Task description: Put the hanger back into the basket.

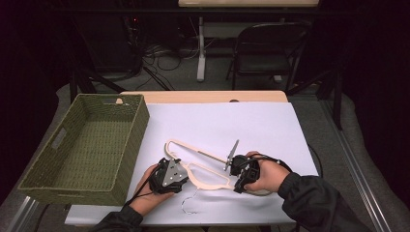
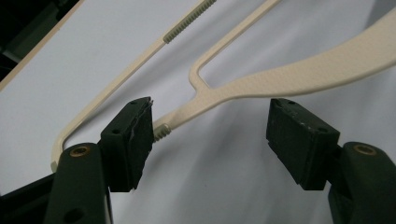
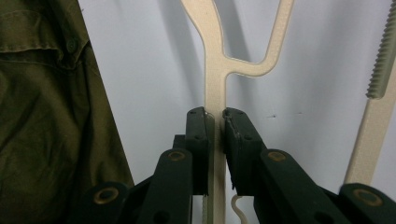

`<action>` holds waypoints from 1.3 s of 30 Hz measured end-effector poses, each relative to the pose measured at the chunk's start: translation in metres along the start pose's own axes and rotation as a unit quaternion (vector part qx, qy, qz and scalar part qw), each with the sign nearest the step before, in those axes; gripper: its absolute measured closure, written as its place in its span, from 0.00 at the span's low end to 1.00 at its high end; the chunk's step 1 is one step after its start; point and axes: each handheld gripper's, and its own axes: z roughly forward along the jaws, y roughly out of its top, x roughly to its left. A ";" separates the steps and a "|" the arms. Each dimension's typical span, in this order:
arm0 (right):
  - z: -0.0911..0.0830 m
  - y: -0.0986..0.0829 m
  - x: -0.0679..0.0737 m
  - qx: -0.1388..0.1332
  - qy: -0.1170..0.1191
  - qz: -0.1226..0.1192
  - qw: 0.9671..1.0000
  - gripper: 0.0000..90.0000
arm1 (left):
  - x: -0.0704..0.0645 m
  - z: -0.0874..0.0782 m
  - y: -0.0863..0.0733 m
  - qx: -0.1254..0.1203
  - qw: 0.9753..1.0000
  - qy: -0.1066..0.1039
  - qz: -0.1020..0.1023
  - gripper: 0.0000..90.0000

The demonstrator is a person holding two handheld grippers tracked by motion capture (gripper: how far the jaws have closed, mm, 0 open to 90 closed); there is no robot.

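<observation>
Hanger (image 1: 203, 169): centre foreground of the high view, on the white sheet (image 1: 251, 125).
Right gripper (image 1: 240, 173): clamped on its shoulder.
Left gripper (image 1: 169, 176): jaws wide, hanger end between them.
Risk: lifting one-handed may twist the hanger loose.

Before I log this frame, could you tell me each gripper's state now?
Left gripper: open, jaws either side of the hanger.
Right gripper: closed on the hanger.

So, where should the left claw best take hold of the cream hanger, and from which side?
Probably the flat shoulder arm of the hanger just ahead of the open left claw, approached level from the hanger's left end. That strip is thin and fits between the jaws; the right claw already clamps the other end.
</observation>
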 end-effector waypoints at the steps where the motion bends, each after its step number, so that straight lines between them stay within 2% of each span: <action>1: 0.000 0.000 0.000 -0.001 0.000 0.000 1.000 0.89 | 0.000 0.001 0.000 -0.004 1.000 0.002 0.005 0.36; 4: 0.000 0.000 0.000 -0.002 0.002 0.000 1.000 0.89 | 0.001 0.004 0.000 -0.009 1.000 0.003 0.013 0.37; 16: 0.000 0.001 0.000 -0.006 0.003 -0.006 1.000 0.89 | 0.000 0.010 0.000 -0.019 0.999 -0.019 0.041 0.42; 18: 0.000 0.001 0.000 -0.011 0.007 -0.005 1.000 0.89 | 0.000 0.010 0.000 -0.019 0.999 -0.020 0.041 0.43; 21: -0.002 0.001 0.001 -0.001 0.005 -0.010 1.000 0.89 | -0.002 0.009 0.001 -0.023 0.998 -0.028 0.054 0.46; 22: -0.001 0.001 0.002 -0.011 0.007 -0.007 1.000 0.89 | -0.002 0.009 0.001 -0.023 0.998 -0.028 0.054 0.46; 23: -0.001 0.001 0.002 -0.012 0.007 -0.012 1.000 0.89 | -0.003 0.009 0.001 -0.027 0.997 -0.027 0.062 0.47; 26: -0.002 0.000 0.002 -0.011 0.007 -0.012 1.000 0.89 | -0.003 0.009 0.002 -0.028 0.997 -0.029 0.065 0.49; 30: -0.002 0.000 0.002 -0.012 0.009 -0.011 1.000 0.89 | -0.003 0.008 0.002 -0.031 0.997 -0.029 0.064 0.50; 35: -0.002 -0.001 0.000 -0.014 0.008 -0.015 1.000 0.89 | 0.000 0.004 0.005 -0.035 0.997 -0.029 0.059 0.57; 37: -0.003 -0.001 0.000 -0.014 0.008 -0.013 1.000 0.89 | 0.000 0.003 0.011 -0.021 0.996 -0.019 0.084 0.59; 39: -0.003 -0.002 0.000 -0.013 0.008 -0.015 1.000 0.89 | 0.001 0.002 0.012 -0.026 0.996 -0.021 0.077 0.62</action>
